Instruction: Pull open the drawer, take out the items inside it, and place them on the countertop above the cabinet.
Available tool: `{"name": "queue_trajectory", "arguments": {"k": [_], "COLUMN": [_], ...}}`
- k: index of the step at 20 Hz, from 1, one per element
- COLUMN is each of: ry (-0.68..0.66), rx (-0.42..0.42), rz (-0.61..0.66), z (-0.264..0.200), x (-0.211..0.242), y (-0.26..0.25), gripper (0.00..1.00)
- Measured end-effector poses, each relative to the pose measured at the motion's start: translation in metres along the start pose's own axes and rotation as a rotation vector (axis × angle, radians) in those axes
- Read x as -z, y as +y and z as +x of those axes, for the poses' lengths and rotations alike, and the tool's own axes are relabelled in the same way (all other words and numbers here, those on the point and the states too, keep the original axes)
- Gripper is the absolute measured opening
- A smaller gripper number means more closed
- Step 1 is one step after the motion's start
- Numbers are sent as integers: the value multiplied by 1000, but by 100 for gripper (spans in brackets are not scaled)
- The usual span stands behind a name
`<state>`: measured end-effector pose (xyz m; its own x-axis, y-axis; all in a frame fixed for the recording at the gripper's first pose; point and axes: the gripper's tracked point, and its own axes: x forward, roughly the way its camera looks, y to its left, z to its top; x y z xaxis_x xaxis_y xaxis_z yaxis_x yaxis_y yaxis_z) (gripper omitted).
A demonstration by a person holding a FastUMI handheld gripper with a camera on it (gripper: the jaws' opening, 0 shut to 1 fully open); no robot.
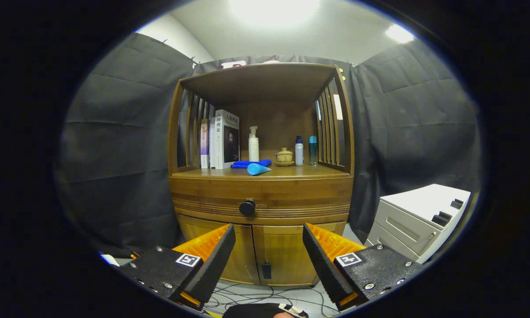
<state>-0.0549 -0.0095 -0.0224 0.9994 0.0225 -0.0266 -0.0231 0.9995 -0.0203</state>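
The gripper (269, 232) is hovering in front of a wooden cabinet (260, 221), its fingers (218, 256) standing wide apart with nothing between them, well short of the cabinet's front. Beyond the fingers and a little above them, the drawer (262, 201) is sitting shut under the counter (318, 173), with its dark round knob (247, 207) showing just left of the gap's middle.

On the counter, going left to right, a few books (220, 139) are standing upright against the slatted side. Next a white pump bottle (253, 145) is standing further back. In front of it a dark blue item (251, 163) is lying flat, and a light blue tube (258, 169) is lying at the counter's front edge, touching or nearly touching it. Then a small lidded ceramic pot (284, 157) is resting on a saucer, followed by a white bottle with a blue cap (299, 151) and a teal bottle (312, 150) just beside it.

Below the drawer, two cabinet doors (282, 254) are closed. Cables (256, 295) are trailing over the floor beneath. To the right of the cabinet, a white unit (417, 218) is standing apart from it.
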Motion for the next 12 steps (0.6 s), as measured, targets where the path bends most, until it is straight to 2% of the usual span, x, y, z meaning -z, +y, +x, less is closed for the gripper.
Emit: {"name": "queue_trajectory", "arguments": {"k": [12], "ry": [31], "rx": [-27], "rz": [-10], "z": [-1], "x": [10], "y": [9], "gripper": [95]}}
